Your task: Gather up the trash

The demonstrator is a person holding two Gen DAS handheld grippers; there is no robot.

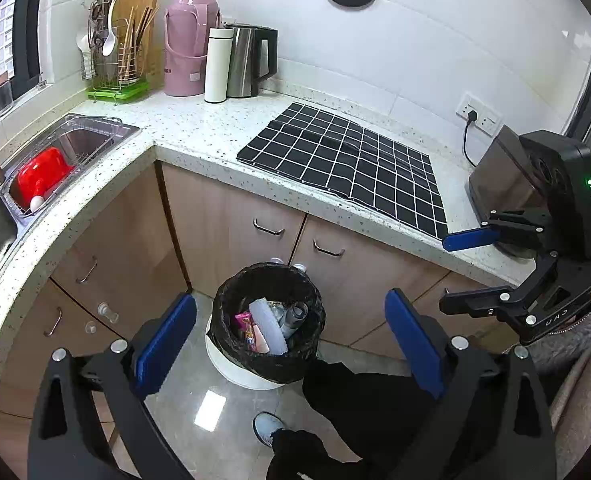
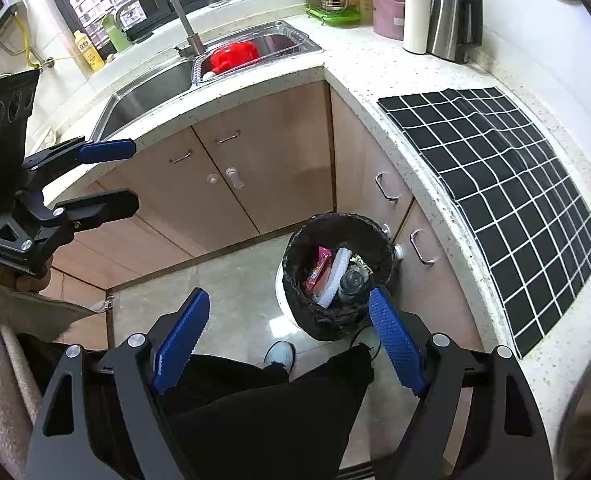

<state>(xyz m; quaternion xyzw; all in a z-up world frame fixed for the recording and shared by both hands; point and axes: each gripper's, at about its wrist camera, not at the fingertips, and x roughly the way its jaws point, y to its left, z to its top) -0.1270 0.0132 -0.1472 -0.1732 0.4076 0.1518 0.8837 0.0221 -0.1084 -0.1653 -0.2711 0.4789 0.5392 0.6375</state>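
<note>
Open right claw (image 2: 289,344) above trash bin (image 2: 337,276)

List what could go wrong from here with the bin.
1. The bin is already packed: a white sleeve and pink wrapper stand upright near the rim, so anything dropped on top might slide out onto the floor.
2. The black liner looks loose and crumpled over the rim; a finger could snag it and tip the bin.
3. Both grippers, left and right, are open and empty above the person's foot, which stands close to the bin.
</note>
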